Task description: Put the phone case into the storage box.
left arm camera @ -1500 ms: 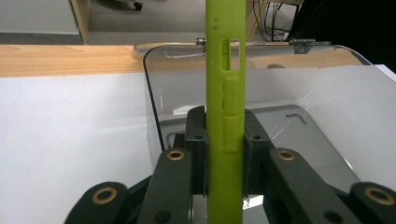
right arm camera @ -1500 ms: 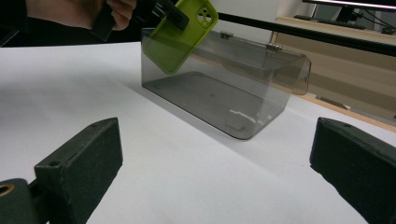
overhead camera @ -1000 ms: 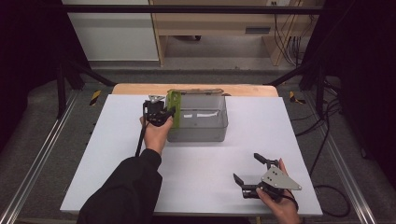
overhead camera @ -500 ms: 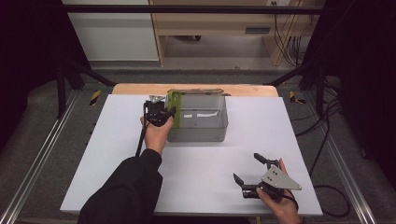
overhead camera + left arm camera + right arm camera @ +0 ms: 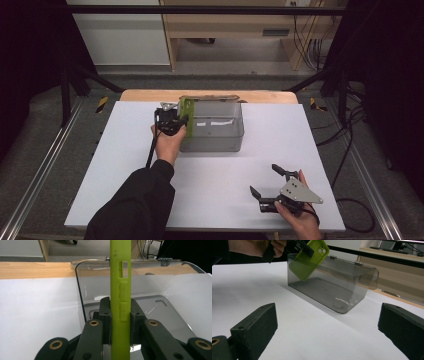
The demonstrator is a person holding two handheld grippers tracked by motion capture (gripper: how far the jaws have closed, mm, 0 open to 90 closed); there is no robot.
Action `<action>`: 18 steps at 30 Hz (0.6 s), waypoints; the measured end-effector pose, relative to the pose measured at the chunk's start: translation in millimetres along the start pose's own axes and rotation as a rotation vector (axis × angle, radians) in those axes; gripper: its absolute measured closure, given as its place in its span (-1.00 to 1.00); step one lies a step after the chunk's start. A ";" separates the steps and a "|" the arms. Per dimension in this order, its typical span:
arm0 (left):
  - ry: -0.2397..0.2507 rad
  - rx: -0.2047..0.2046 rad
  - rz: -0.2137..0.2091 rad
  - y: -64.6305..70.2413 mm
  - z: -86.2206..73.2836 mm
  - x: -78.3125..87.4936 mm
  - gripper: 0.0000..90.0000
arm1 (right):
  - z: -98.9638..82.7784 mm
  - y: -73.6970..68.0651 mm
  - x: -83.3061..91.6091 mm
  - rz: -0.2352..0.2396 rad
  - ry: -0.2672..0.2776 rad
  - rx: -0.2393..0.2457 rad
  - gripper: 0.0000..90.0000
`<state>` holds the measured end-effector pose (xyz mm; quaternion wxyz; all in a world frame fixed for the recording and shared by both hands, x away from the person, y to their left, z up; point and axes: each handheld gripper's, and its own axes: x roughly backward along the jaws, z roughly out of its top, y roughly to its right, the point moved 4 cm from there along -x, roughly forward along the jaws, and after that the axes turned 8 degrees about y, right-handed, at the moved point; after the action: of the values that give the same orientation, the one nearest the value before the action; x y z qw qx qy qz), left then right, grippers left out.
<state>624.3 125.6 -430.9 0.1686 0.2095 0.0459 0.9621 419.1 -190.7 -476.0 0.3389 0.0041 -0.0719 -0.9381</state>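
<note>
A lime-green phone case (image 5: 120, 290) stands on edge between the jaws of my left gripper (image 5: 120, 322), which is shut on it. In the high view the left gripper (image 5: 172, 119) holds the case (image 5: 187, 109) at the left end of a clear grey plastic box (image 5: 215, 131). In the right gripper view the phone case (image 5: 308, 258) hangs tilted, its lower part inside the box (image 5: 332, 287). My right gripper (image 5: 267, 185) rests low at the table's front right, jaws wide open with nothing between them.
The white table top (image 5: 100, 165) has free room left of and in front of the box. A wooden strip (image 5: 150, 95) runs along the far edge. Metal frame rails (image 5: 40, 170) flank the table, and cables (image 5: 345, 150) trail at the right.
</note>
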 end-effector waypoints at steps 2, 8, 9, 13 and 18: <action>0.000 -0.011 0.005 0.0 -0.3 -0.3 0.71 | 0.0 -0.1 0.0 0.000 -0.001 -0.001 -0.94; -0.003 -0.020 0.007 0.9 -1.7 -2.0 0.71 | -0.1 -0.1 -0.1 0.001 -0.001 0.000 -0.94; -0.005 -0.024 0.007 1.3 -1.9 -2.2 0.71 | -0.1 -0.1 -0.1 0.000 -0.001 0.000 -0.94; -0.003 -0.044 0.013 2.7 -3.1 -3.4 0.71 | -0.1 0.1 0.0 0.000 -0.001 0.000 -0.94; -0.005 -0.044 0.013 3.8 -3.9 -4.8 0.71 | -0.3 0.0 -0.1 0.001 -0.002 0.001 -0.94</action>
<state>625.6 120.3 -435.7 0.1673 0.2084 0.0230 0.9634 419.3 -190.7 -476.3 0.3391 0.0030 -0.0727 -0.9379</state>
